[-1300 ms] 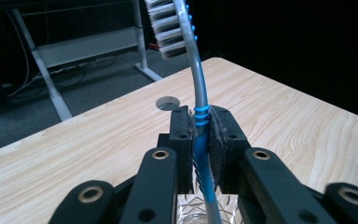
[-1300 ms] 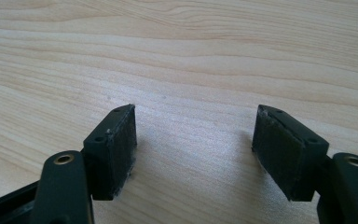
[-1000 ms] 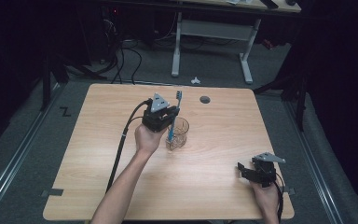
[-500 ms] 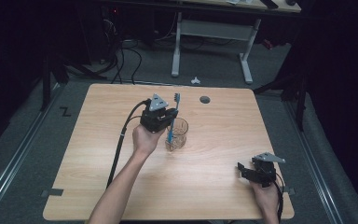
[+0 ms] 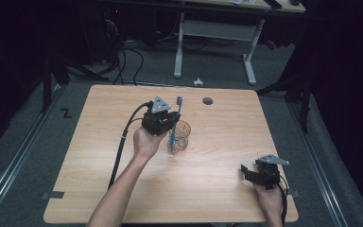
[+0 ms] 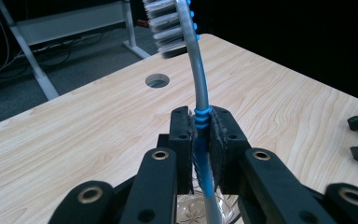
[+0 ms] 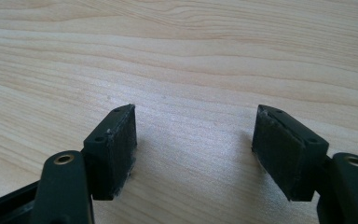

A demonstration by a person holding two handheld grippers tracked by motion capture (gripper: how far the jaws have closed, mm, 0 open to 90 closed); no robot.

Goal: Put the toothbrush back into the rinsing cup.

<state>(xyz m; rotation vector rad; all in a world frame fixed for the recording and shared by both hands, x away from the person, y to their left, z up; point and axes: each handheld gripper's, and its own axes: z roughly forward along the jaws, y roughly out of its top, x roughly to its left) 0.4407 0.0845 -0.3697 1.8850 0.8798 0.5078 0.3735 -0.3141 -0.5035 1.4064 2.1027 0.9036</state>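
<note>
Presently your left gripper point(image 5: 170, 124) sits over the middle of the wooden table point(image 5: 99, 142), and its jaws are clamped tight on the blue-and-grey toothbrush point(image 5: 175, 118). In the left gripper view the two black pads point(image 6: 182, 140) press on either side of the handle at its ribbed blue band, with the grey neck curving up above them to the bristle head point(image 6: 168, 28) at the top of the frame. The toothbrush stands close to upright, bristles up, and its lower blue end reaches down into the clear glass cup point(image 5: 178, 137); the patterned glass point(image 6: 200, 210) shows just beneath the pads. Whether the tip touches the bottom of the cup cannot be told. The cup stands on the table just beside your left hand point(image 5: 144, 142), on the side toward your right gripper. A round cable hole point(image 5: 208, 100) lies in the tabletop beyond the cup, toward the far edge. Your right gripper point(image 5: 248, 172) rests near the table's near right corner, well apart from the cup and the brush. Its jaws stand wide apart with nothing between them; in the right gripper view only bare wood grain point(image 7: 191, 70) lies between the two pads point(image 7: 121, 135).
</note>
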